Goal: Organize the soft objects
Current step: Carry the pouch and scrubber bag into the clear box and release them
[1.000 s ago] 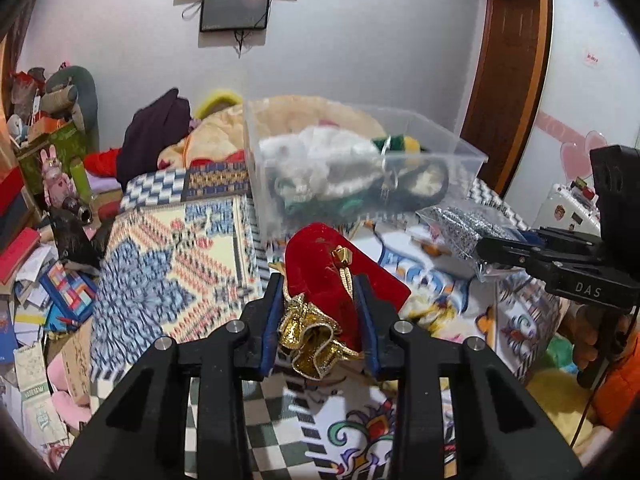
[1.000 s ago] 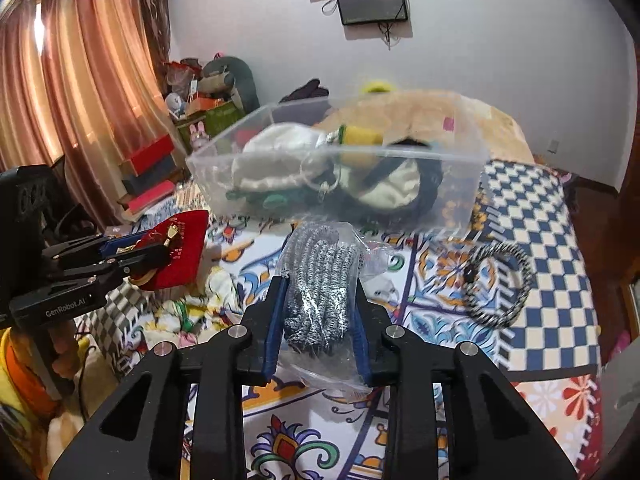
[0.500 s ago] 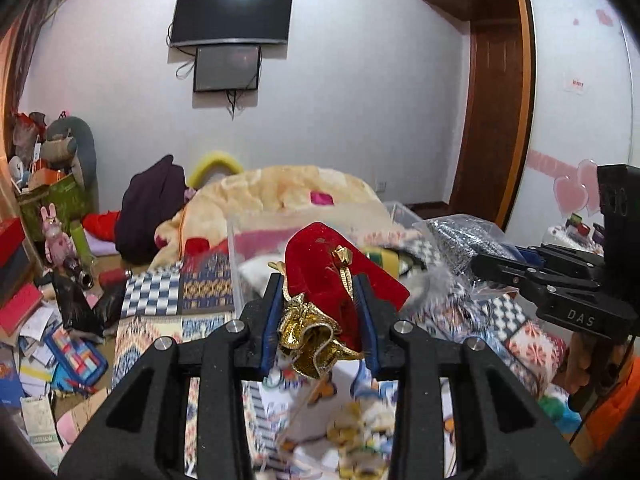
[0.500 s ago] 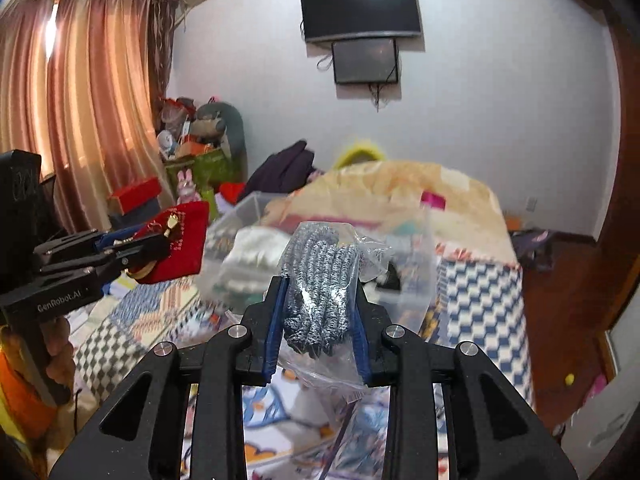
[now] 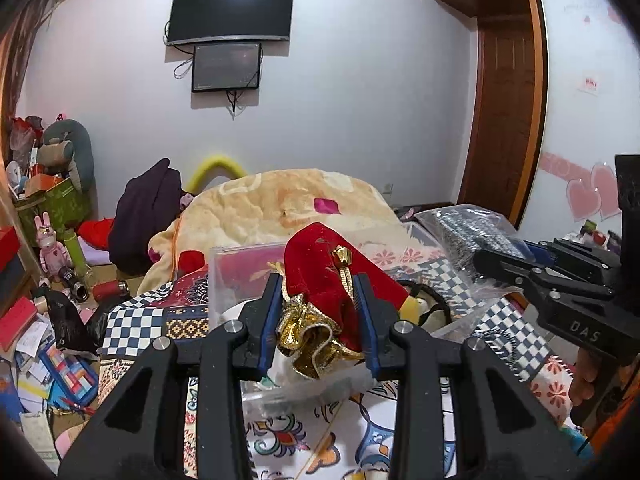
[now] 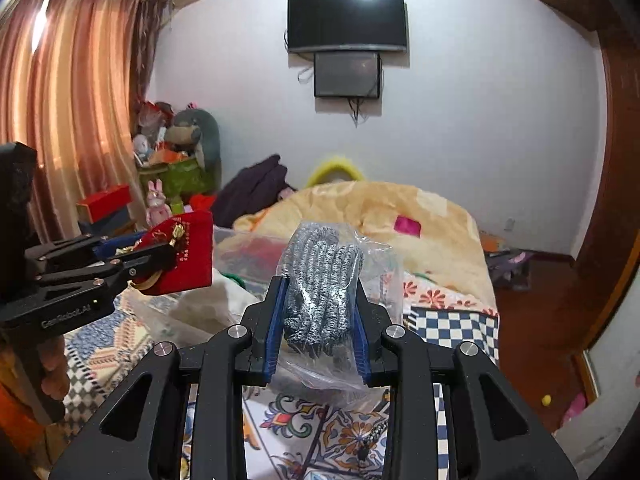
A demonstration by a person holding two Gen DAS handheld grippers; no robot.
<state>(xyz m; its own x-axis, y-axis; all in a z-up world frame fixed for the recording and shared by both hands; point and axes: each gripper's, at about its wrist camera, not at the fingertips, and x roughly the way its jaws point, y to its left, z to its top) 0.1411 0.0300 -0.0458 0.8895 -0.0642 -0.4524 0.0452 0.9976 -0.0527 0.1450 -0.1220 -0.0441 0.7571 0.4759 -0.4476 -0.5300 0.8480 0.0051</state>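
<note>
Red velvet pouch (image 5: 328, 276) with gold trim sits pinched between the blue pads of the left tongs (image 5: 318, 320), its gold ruffled mouth bunched toward the camera and its red body rising up and away; the jaws are closed on it, narrow gap filled by the fabric; in the right wrist view the same pouch (image 6: 188, 258) shows off to the left, held aloft in the left tongs (image 6: 140, 264). Bagged grey knit gloves (image 6: 322, 296) are clamped in the right tongs (image 6: 318, 328), jaws drawn in against the clear plastic bag, fingers of the gloves pointing up and forward; from the left wrist view they (image 5: 472, 232) appear to the right, gripped by the right tongs (image 5: 504, 258). Just beyond and below both tongs stands a clear plastic bin (image 5: 240, 272), soft things inside it, their kinds hard to make out; it rests on a bed (image 5: 136, 320) covered in patterned and checked cloth; farther ahead lies a heaped cream blanket (image 5: 280, 208); on the far wall hangs a dark television (image 5: 230, 12) with a smaller screen (image 5: 226, 67) under it.
</note>
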